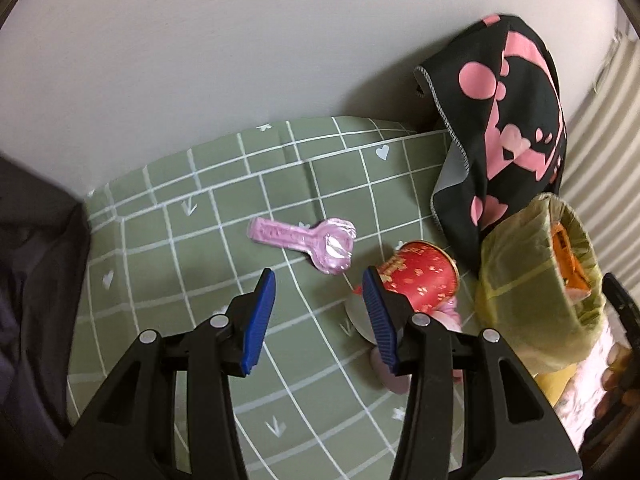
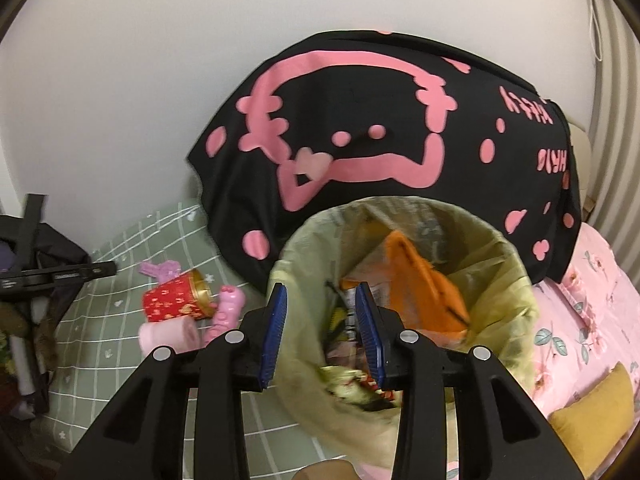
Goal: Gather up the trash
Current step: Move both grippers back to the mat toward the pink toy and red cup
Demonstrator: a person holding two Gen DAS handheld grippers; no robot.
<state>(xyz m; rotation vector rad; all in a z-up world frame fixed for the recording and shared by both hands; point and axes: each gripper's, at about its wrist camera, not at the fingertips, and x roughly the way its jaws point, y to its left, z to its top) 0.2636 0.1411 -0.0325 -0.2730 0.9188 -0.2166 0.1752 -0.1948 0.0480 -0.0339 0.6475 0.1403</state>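
Your left hand-held gripper (image 1: pixel 318 280) hangs over the green checked bed sheet (image 1: pixel 160 264), jaws about half apart with nothing between the blue pads. Just beyond its tips lies a pink spoon-shaped wrapper (image 1: pixel 308 242), flat on the sheet. To the right of it, a red tin with gold print (image 1: pixel 422 276) lies on its side, close against the right finger in this view; whether they touch, you cannot tell. Below the tin, pink items sit partly hidden behind that finger.

Your right hand-held gripper (image 2: pixel 320 296) is poised over the mouth of the trash bin (image 2: pixel 516 304), lined with a yellowish bag. Its jaws stand parted and hold nothing. An orange packet (image 2: pixel 424 292) and mixed wrappers lie inside the bin, somewhat blurred.

The bin stands to the right of the tin, at the near edge of a black cloth with pink print (image 2: pixel 360 120) draped against the wall. From the right wrist view, the red tin (image 2: pixel 176 296), a pink roll (image 2: pixel 168 336) and a pink toy-like piece (image 2: pixel 228 312) cluster left of the bin. A pink floral blanket (image 2: pixel 592 304) lies at far right.
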